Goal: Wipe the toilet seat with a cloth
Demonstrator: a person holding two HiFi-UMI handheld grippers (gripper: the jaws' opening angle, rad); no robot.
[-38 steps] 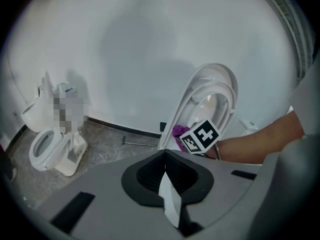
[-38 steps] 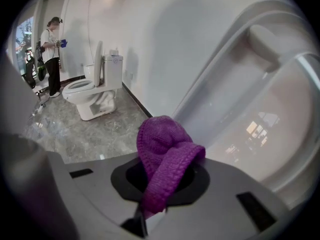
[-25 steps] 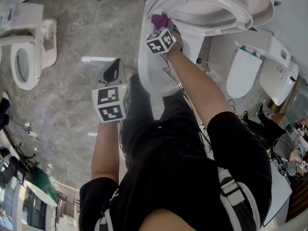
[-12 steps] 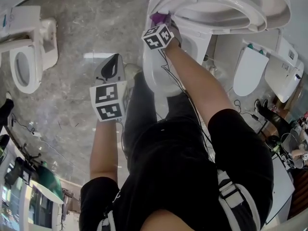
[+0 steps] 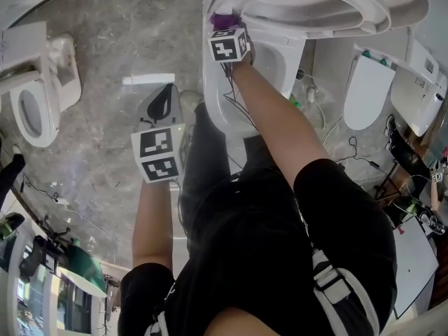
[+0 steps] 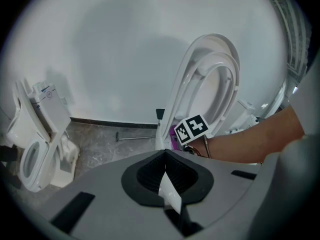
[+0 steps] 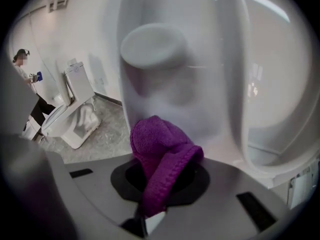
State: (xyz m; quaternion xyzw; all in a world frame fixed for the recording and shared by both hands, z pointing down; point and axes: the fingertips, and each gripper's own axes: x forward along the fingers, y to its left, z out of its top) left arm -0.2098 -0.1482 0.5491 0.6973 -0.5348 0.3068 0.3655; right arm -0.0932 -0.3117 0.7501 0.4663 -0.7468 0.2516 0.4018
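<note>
Gripping a plush, bunched purple cloth [image 7: 159, 151] against the glossy white oval toilet seat [image 5: 329, 18], the right tool [image 5: 225, 29] stays none looser than clenched; left tool [image 6: 167, 185] closed, empty, above marbled grey floor [image 5: 105, 54].

**What I wear and carry**

My black shirt [image 5: 245, 257] has short sleeves [image 5: 346, 198]. Past its hem come dark grey trousers [image 5: 210, 159]. White straps [image 5: 329, 275] banded in black cross the shirt at both shoulders. Beyond the sleeves, my left gripper [image 6: 165, 154] and right gripper [image 7: 161, 174] have smooth grey shells and black ribbed pads [image 6: 150, 174]. Each bears a white cube [image 5: 159, 155] printed with black square markers. Thin dark cables [image 5: 234, 96] run from the right one towards the shirt.
</note>
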